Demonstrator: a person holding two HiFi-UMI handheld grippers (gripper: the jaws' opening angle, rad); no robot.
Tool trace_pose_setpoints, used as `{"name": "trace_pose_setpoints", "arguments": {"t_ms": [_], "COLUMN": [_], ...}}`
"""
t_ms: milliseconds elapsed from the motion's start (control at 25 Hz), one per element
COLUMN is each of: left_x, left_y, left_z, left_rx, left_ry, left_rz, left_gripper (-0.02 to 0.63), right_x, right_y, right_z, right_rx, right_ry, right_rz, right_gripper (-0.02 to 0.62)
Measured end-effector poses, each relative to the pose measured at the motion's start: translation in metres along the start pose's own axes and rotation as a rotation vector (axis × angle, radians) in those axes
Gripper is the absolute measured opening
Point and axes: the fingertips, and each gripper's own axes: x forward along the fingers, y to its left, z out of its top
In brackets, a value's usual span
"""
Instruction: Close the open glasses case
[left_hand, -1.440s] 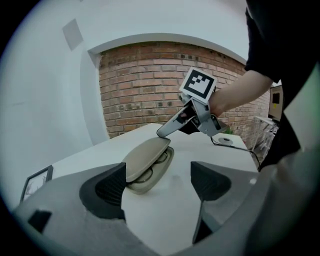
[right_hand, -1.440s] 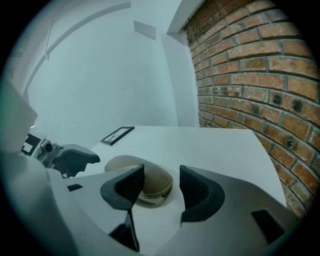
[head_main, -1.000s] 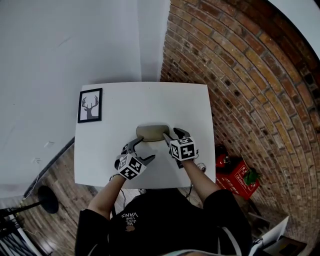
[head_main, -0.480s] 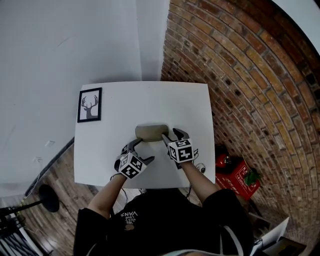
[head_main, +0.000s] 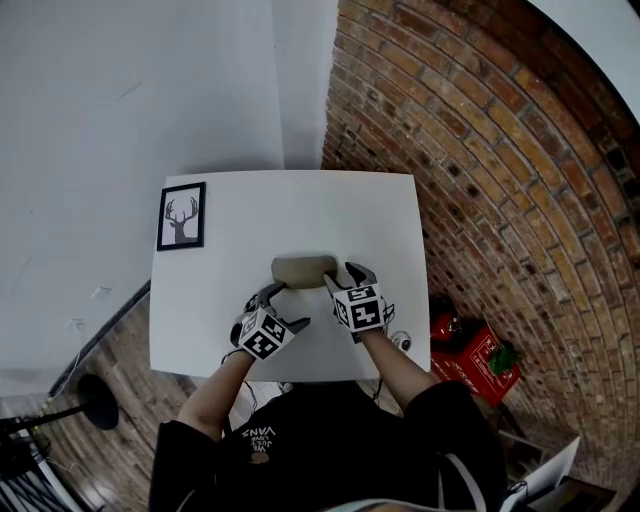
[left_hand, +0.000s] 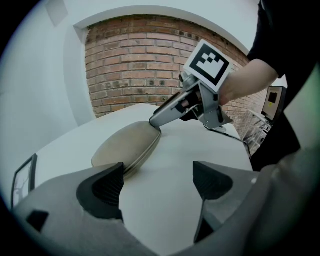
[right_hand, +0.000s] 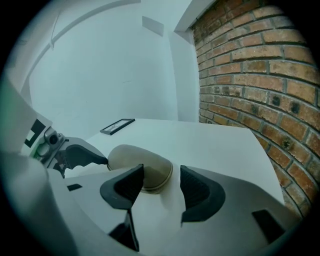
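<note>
A beige glasses case (head_main: 305, 267) lies on the white table (head_main: 250, 210), lid down with only a thin seam showing (left_hand: 127, 147). My left gripper (head_main: 293, 300) sits at the case's near-left end, one fingertip close to it. Its jaws have just been opening and stand wide with only bare table between them (left_hand: 157, 182). My right gripper (head_main: 342, 272) is at the case's right end, and one finger (left_hand: 159, 119) rests against the case's rim. Its jaws are open and the case's end (right_hand: 145, 167) lies just beyond the pads, not between them.
A framed deer picture (head_main: 181, 215) lies at the table's far left corner. A brick wall (head_main: 480, 150) runs along the right side. A red box (head_main: 475, 355) sits on the floor at the right. A cable (head_main: 400, 340) hangs at the near right table edge.
The left gripper's jaws stand slightly wider than before. Both hands have barely moved, and the case lies where it was.
</note>
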Motion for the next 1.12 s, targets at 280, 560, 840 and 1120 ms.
{"name": "trace_pose_setpoints", "arguments": {"t_ms": [280,560,840,1120], "left_x": [-0.011,-0.032,-0.069,-0.118], "left_y": [0.001,-0.005,-0.021,-0.049], "left_z": [0.003,0.000,0.001,0.008], "left_rx": [-0.022,-0.029,-0.036,-0.023], "left_ry": [-0.038,-0.079,-0.167,-0.276], "left_rz": [0.015,0.045,0.116,0.163], "left_gripper": [0.430,0.430,0.356,0.282], "right_x": [-0.007,-0.031,-0.077,-0.126], "right_y": [-0.001,0.008,0.028,0.052], "right_z": [0.001,-0.001,-0.009,-0.031], "right_rx": [0.025,0.044,0.095,0.175], "right_ry": [-0.011,-0.044,-0.152,-0.250], "right_rz": [-0.049,-0.062,-0.089,-0.117], "right_gripper": [0.235,0.230,0.171,0.070]}}
